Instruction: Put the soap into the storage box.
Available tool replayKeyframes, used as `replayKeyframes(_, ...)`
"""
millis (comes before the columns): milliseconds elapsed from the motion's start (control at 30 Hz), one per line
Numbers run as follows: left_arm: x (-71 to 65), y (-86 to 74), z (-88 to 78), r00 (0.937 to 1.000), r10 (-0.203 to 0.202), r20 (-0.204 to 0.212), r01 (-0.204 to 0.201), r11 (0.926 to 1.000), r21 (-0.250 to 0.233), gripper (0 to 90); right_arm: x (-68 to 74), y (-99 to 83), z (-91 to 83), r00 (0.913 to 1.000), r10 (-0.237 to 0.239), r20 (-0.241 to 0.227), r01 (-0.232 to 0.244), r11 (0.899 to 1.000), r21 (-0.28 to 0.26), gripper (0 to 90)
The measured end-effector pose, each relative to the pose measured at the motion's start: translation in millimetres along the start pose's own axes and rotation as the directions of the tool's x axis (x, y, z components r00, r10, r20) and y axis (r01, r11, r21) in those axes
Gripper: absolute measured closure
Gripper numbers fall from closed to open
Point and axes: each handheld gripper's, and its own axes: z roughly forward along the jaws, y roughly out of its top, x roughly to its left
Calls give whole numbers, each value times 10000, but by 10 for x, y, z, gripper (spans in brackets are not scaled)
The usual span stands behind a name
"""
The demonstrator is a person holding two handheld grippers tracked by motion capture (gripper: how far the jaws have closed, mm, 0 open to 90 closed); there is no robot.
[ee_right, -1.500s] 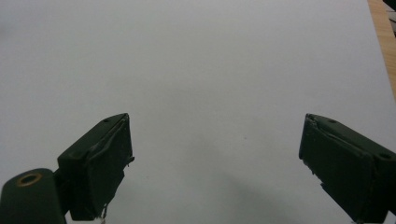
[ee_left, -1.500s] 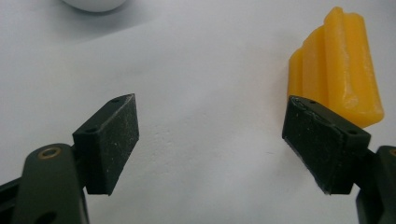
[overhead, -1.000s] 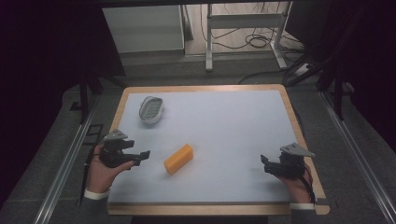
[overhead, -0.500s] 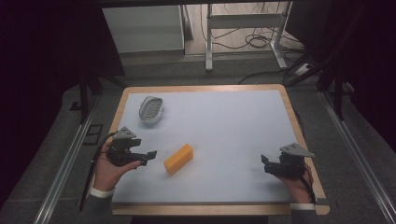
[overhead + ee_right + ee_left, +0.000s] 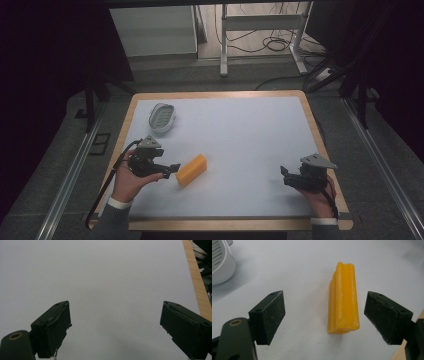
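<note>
A yellow-orange bar (image 5: 192, 170) lies flat on the white table (image 5: 240, 135), left of centre. My left gripper (image 5: 172, 170) is open just to the bar's left, its tips almost at the bar's near end. In the left gripper view the bar (image 5: 343, 311) lies lengthwise in the gap between the wide-apart jaws of the left gripper (image 5: 332, 317), nearer the right-hand one. My right gripper (image 5: 284, 176) rests open near the table's front right corner, with nothing between its jaws. In the right gripper view the right gripper (image 5: 117, 330) has bare tabletop between its jaws.
A white slotted soap dish (image 5: 162, 117) sits at the table's back left, and its edge (image 5: 219, 262) shows in the left gripper view. The table has a wooden rim (image 5: 320, 135). Dark floor, metal rails and cables surround it.
My left gripper has moved right and forward across the table, closing in on the yellow bar. The right gripper has stayed in place.
</note>
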Motion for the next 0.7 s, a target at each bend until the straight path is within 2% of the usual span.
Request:
replayKeyframes(300,-132,53,181,9990,452,49,-454,9976,530,175,-4,-5,6,10000,3,26,-3,10000,4,98)
replayKeyframes(633,-198,59,369,9985,230,502,-270,9964,807,189,-7,-11,13,10000,24,55,-25,10000,53,98)
replayKeyframes(700,-216,76,403,9979,352,544,-403,9945,970,199,-2,-13,17,10000,32,39,-33,10000,84,98)
